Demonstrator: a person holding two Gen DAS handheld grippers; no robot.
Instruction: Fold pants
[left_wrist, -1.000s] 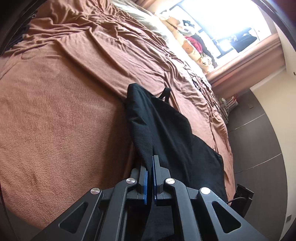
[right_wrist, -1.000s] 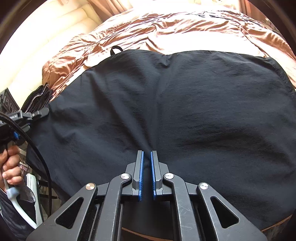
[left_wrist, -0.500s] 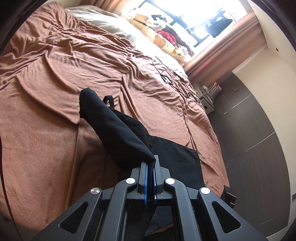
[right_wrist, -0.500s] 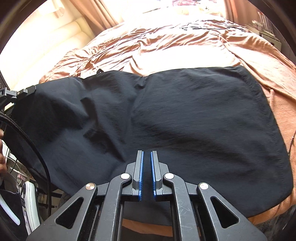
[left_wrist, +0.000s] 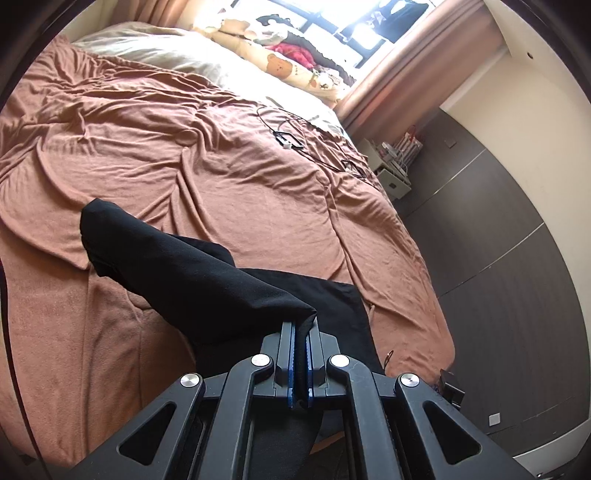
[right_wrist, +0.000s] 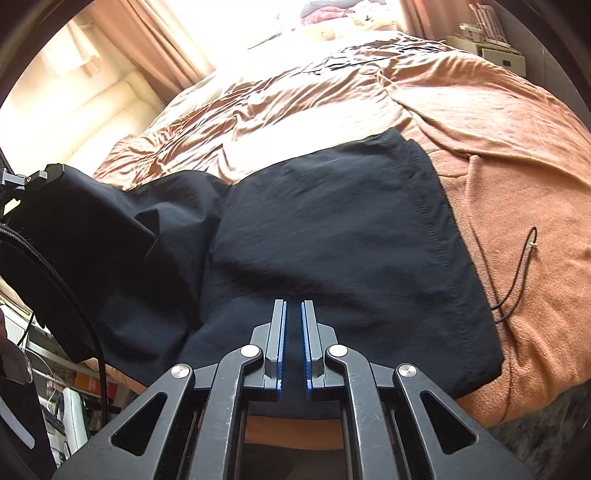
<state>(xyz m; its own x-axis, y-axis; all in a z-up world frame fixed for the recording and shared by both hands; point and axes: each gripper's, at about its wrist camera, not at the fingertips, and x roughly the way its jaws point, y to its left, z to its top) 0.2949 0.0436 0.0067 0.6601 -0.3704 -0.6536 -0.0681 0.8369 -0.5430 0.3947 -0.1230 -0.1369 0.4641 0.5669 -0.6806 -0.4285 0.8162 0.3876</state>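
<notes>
So the wide bed under its wrinkled rust-brown cotton cover (left_wrist: 229, 177) fills the room ahead of both tongs, with pale pillows and a bear-print cushion (left_wrist: 284, 66) far beyond them by the bright window. Spread on the near part of the cover lie the black, thin woven pants (right_wrist: 332, 236), mostly flat in front of the right tongs, their stitched hem edge running off to that tool's right.

One end of the pants is raised off the bed: the left gripper (left_wrist: 300, 332) is pinched tight on a corner of black fabric, which rises from its tips in a draped ridge reaching forward and to its left. The right gripper (right_wrist: 293, 314) has its blue-lined jaws drawn close with only a narrow slit between; black cloth lies right under and ahead of its tips, and I cannot tell from here whether any is actually nipped.

A thin black cable (right_wrist: 517, 273) trails on the cover just right of the pants.

My guess is the fold is only under way: one end is lifted for carrying over, nothing is laid and smoothed, and later folds remain.
</notes>
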